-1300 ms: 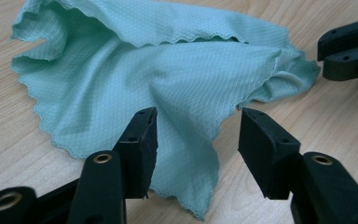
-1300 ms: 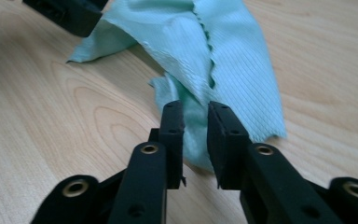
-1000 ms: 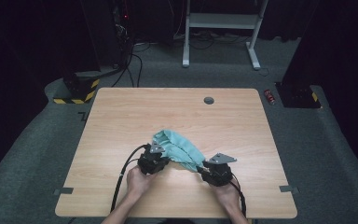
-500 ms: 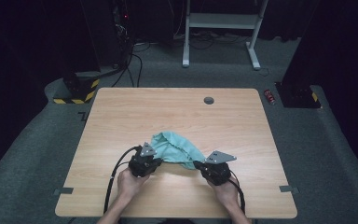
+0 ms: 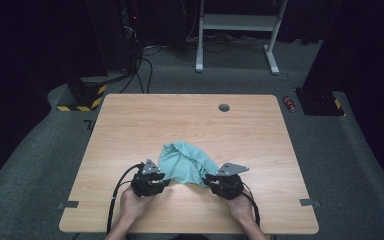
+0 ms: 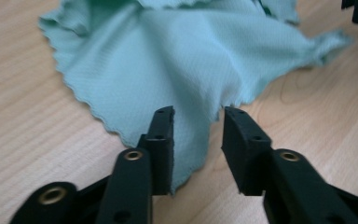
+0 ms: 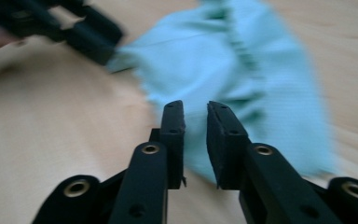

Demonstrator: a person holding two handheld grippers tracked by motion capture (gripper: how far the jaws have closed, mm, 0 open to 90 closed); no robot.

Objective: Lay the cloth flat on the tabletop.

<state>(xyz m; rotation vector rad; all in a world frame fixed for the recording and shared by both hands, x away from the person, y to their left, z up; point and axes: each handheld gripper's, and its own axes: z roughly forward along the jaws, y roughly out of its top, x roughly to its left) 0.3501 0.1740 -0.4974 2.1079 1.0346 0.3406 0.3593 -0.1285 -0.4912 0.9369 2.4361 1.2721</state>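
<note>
Wooden surface point(image 5: 130, 125) first: it carries a crumpled teal cloth point(image 5: 185, 162) lying near its near edge, about midway between left and right. The cloth is bunched into folds, probably because it was pulled from two sides. Left tongs point(image 5: 152, 181) sit at its near-left corner; their jaws have just been opening and stand parted, a cloth tip point(image 6: 186, 154) lying loose between them, unpinched. Right tongs point(image 5: 220, 181) rest at the near-right edge, jaws likewise just opened, slightly parted over the cloth without gripping.
</note>
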